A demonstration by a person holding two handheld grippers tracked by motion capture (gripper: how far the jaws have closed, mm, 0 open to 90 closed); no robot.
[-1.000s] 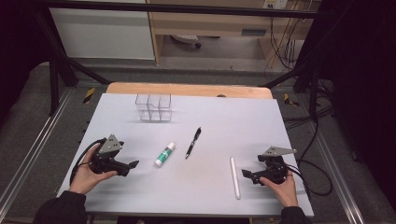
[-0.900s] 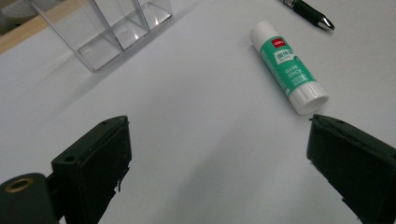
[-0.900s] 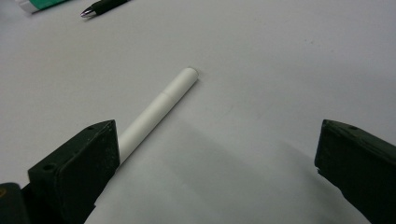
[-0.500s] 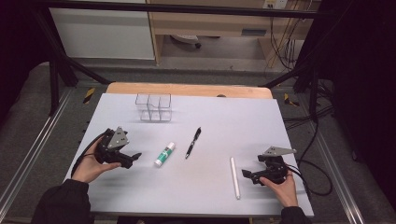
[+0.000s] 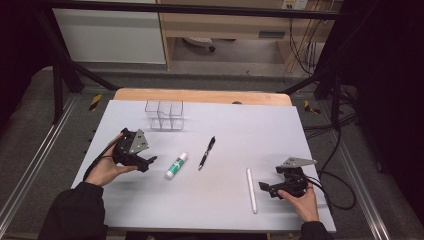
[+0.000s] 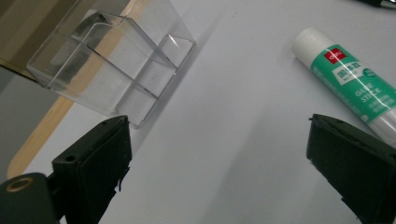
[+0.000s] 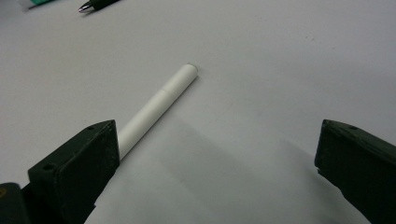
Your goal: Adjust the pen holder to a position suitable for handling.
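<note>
The left tongs (image 5: 150,161) are spread and hold nothing, lifted in the hand near the bench's left edge — the glue stick (image 5: 176,165) lies just beside their tips, toward the middle. A clear divided box (image 5: 164,115) stands near the far edge. The right tongs (image 5: 264,187) are spread too and hold nothing, near the front right corner — a white stick (image 5: 251,190) lies just beside them. A black pen (image 5: 206,152) lies mid-bench (image 5: 250,135).
</note>
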